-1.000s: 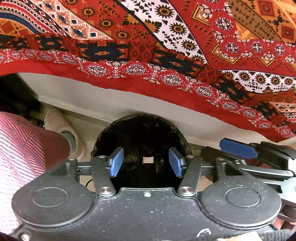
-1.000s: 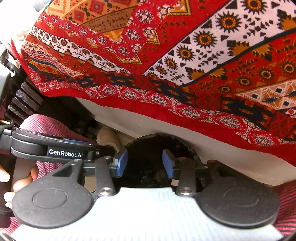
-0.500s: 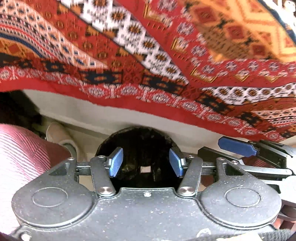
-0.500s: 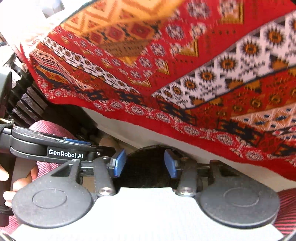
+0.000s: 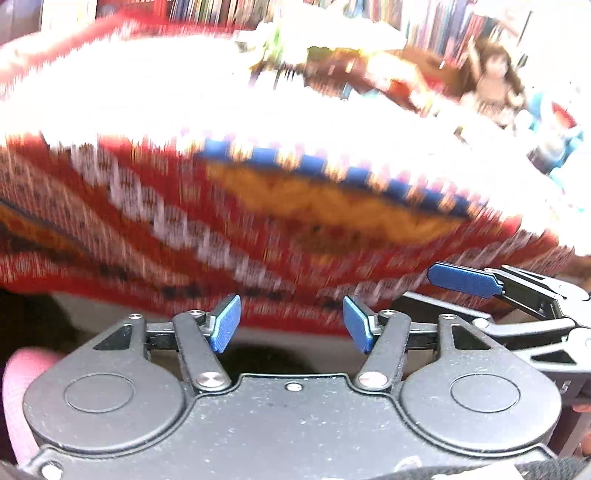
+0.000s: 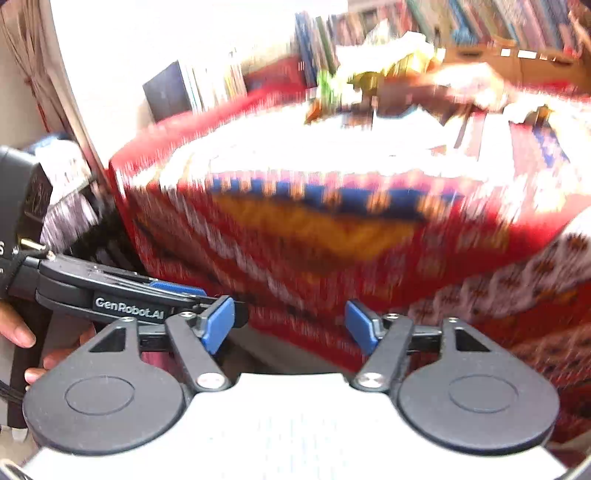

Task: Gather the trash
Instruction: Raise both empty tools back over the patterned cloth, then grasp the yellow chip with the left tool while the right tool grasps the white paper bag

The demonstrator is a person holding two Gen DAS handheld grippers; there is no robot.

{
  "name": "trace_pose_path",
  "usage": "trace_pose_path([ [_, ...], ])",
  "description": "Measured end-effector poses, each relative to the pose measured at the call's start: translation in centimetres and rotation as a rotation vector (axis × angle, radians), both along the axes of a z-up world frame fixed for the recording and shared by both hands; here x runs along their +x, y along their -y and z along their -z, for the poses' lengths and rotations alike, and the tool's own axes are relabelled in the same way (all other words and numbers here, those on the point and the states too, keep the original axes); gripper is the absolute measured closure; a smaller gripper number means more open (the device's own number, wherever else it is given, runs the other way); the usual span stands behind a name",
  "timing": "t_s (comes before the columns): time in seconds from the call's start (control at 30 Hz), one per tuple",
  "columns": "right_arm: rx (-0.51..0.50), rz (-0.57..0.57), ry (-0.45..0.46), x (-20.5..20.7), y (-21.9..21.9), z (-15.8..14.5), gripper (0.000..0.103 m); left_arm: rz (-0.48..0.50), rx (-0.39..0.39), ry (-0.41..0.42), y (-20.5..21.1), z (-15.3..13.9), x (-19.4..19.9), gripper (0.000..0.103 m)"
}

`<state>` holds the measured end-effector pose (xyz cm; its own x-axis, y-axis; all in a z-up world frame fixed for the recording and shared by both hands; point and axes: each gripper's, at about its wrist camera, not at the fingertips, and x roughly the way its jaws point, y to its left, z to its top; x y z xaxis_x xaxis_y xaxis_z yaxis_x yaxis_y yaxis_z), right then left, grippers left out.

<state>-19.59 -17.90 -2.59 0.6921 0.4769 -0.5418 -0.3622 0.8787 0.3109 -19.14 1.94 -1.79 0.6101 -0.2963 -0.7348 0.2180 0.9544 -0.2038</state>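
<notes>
Both views are blurred by motion. My left gripper (image 5: 291,328) is open, with nothing between its blue pads (image 5: 225,323). My right gripper (image 6: 290,326) is open too and holds nothing. Each gripper shows in the other's view: the right one (image 5: 491,291) at the right edge, the left one (image 6: 122,299) at the left edge. Both face the front of a table draped in a red patterned cloth (image 5: 258,221). A blurred heap of wrappers and paper (image 6: 388,85) lies on the far part of the tabletop. Only a dark sliver of the black bin (image 5: 258,362) shows behind the left gripper's body.
Shelves of books (image 6: 480,22) line the back wall. A doll (image 5: 491,85) sits at the table's far right. A dark chair (image 6: 77,221) stands at the left, and a person's fingers (image 6: 18,336) hold the left gripper's handle. A pink-trousered leg (image 5: 22,384) shows at lower left.
Both grippers have swung up from the black bin under the table to face the table's edge and top. The bin has dropped almost out of view. Both stay open and hold nothing.
</notes>
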Motion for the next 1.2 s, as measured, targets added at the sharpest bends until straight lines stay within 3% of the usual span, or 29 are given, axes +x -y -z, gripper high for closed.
trace_pose_path([
  [0.2,-0.005,0.095,0.143,0.4,1.4,-3.3,0.023,0.026,-0.028,0.136,0.4,-3.6,0.6,0.030],
  [0.3,-0.038,0.155,0.167,1.4,1.9,-4.2,0.023,0.015,-0.030,0.185,0.6,-4.8,1.6,0.026],
  [0.5,-0.108,0.245,0.181,4.6,2.3,-4.5,0.023,-0.087,-0.057,0.283,-0.3,-6.3,5.8,0.021],
  [0.6,-0.149,0.265,0.186,5.8,2.2,-4.5,0.019,-0.161,-0.018,0.317,-0.9,-6.3,8.6,0.015],
  [0.77,-0.189,0.284,0.157,8.1,1.3,-3.8,0.017,-0.203,0.028,0.303,-1.5,-5.4,12.8,0.014],
  [0.97,-0.203,0.290,0.124,10.0,0.9,-3.2,0.016,-0.212,0.020,0.279,-1.9,-4.3,16.3,0.013],
  [1.2,-0.211,0.290,0.114,11.4,0.4,-3.0,0.015,-0.212,0.021,0.324,-1.6,-4.5,19.6,0.007],
])
